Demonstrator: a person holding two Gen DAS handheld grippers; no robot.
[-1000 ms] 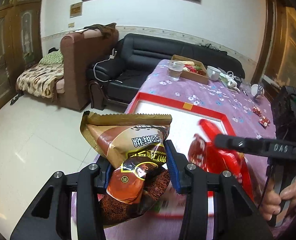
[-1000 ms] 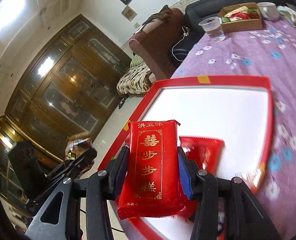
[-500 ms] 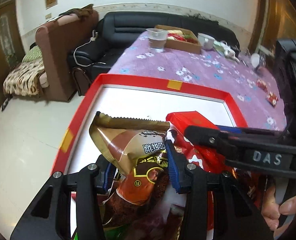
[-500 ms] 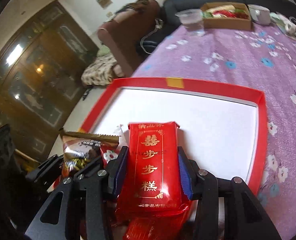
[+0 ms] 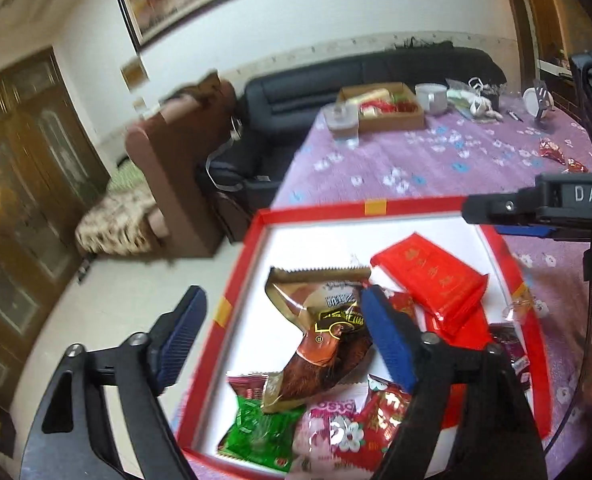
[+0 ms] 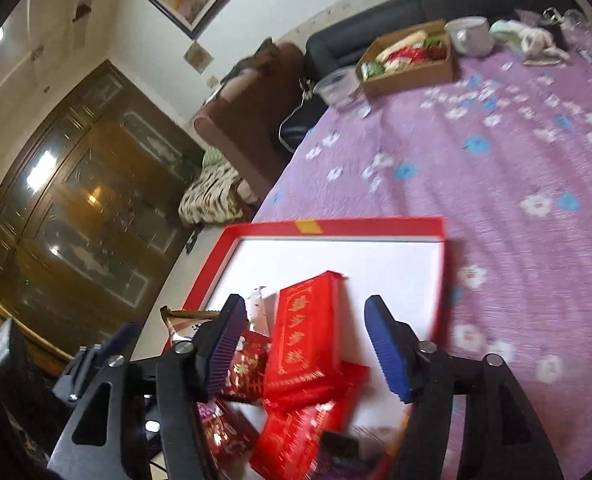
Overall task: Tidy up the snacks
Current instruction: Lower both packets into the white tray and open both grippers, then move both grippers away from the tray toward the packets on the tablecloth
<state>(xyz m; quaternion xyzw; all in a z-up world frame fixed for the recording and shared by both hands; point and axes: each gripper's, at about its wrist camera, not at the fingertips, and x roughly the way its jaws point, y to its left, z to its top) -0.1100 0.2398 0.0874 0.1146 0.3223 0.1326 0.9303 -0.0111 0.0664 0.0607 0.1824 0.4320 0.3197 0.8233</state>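
A red-rimmed tray (image 5: 316, 210) with a white floor sits at the near edge of the purple flowered tablecloth. A brown snack packet (image 5: 328, 340) lies in it, on top of several small green, pink and red packets. My left gripper (image 5: 283, 292) hovers over the brown packet, its jaws opening and its blue pads clear of it. Beside it a red packet with gold characters (image 6: 308, 332) lies on other red packets in the tray (image 6: 376, 224). My right gripper (image 6: 304, 302) stands above it, jaws opening, pads off the wrapper.
Farther back on the table stand a cardboard box of snacks (image 5: 388, 106), a clear plastic cup (image 5: 344, 124) and a white mug (image 5: 432, 96). Loose red candies (image 5: 552, 150) lie at the right. A black sofa and a brown armchair stand past the table's left edge.
Both grippers carried their packets over the tray, then opened. The brown packet and the red packet dropped out of the pads and now lie in the tray.
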